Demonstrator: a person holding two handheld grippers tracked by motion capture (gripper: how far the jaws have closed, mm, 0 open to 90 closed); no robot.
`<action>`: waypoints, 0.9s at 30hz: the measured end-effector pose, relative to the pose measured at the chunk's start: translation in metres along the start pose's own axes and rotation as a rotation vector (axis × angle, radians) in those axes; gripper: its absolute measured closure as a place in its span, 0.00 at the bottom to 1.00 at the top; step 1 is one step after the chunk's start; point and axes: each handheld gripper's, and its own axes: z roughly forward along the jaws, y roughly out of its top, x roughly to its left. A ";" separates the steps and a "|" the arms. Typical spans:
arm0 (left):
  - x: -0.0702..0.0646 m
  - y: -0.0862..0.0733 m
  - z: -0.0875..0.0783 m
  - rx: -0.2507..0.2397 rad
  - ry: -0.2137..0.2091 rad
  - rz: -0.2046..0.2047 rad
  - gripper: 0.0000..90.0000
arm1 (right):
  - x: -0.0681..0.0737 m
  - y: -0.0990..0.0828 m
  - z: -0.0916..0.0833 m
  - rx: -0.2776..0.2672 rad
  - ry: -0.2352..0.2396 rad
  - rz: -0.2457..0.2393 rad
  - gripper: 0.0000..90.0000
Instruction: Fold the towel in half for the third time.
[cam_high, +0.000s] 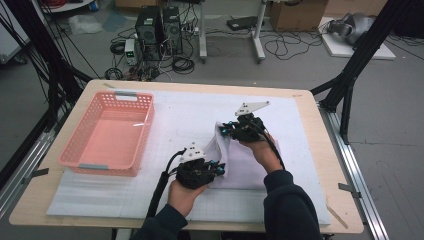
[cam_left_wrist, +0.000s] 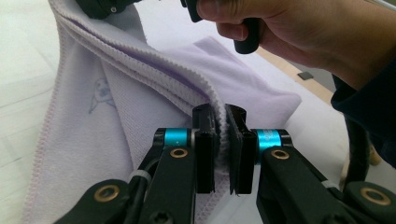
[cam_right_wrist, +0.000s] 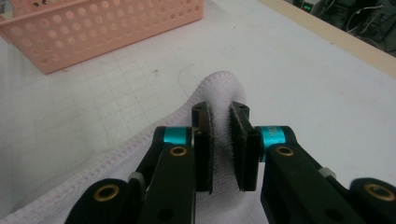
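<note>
A pale lilac towel (cam_high: 235, 160) lies partly on the white mat, with one edge lifted between my two grippers. My left gripper (cam_high: 220, 169) is shut on the towel's stitched hem (cam_left_wrist: 223, 135) at the near end. My right gripper (cam_high: 223, 130) is shut on a bunched corner of the towel (cam_right_wrist: 219, 93) at the far end. The held edge (cam_left_wrist: 140, 60) hangs stretched between them above the mat. In the left gripper view a small printed animal (cam_left_wrist: 100, 93) marks the cloth, and the person's other hand (cam_left_wrist: 299, 32) grips the right gripper's handle.
A pink plastic basket (cam_high: 107, 132) stands on the left of the mat, seen too in the right gripper view as the basket (cam_right_wrist: 93, 28). The white gridded mat (cam_high: 180, 112) covers most of the wooden table (cam_high: 330, 150). Computers and cables sit on the floor beyond.
</note>
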 end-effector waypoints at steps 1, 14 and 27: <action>-0.002 0.001 0.003 0.003 -0.004 0.004 0.92 | -0.002 -0.002 -0.004 -0.003 -0.002 -0.001 0.90; -0.024 0.006 0.062 0.040 -0.054 0.010 0.91 | -0.031 -0.036 -0.048 0.003 -0.088 0.057 0.89; -0.037 0.005 0.105 0.043 -0.083 -0.029 0.77 | -0.051 -0.075 -0.062 0.015 -0.145 0.125 0.89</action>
